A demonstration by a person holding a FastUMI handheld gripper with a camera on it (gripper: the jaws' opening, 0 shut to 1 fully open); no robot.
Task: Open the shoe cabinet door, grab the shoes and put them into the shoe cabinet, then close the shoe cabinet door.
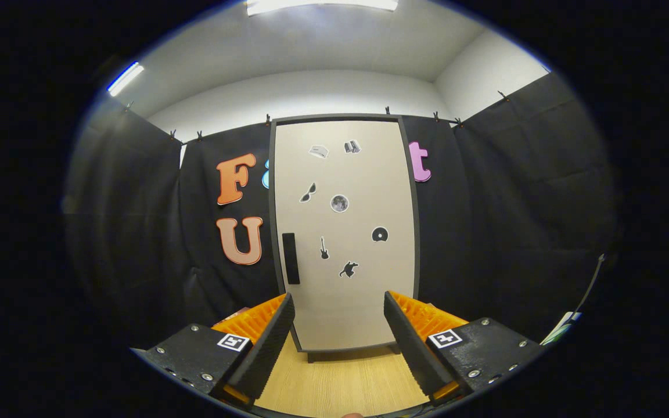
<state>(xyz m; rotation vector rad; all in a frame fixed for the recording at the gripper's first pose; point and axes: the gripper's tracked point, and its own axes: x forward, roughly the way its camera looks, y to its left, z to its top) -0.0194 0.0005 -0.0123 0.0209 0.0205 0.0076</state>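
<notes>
I am looking out along the gripper (339, 325), whose two fingers are standing wide apart with nothing between them, only a strip of the pale wooden floor (340, 377) showing in the gap. Spread like that, they are suited to reaching for something rather than carrying it.

Beyond the fingers the shoe cabinet (346, 232) is standing upright on short feet against the black cloth wall (485, 232). Its door (358, 278) is lying flush in the dark frame, so I am reading it as closed. A dark vertical handle (291, 258) is sitting near the door's left edge at about mid height, which suggests to me that the door swings on the far side. Small stickers (340, 203) are scattered over the door face.

I am facing the door almost squarely and from well back, which is giving me the whole front at once. I am not picking out any shoes in this view; a sliver of something reddish is peeking past the left finger, too little for me to name.

A closed door and an empty gripper are fitting two stages: shoes waiting outside, or shoes shut inside already. I cannot settle which from here.
</notes>
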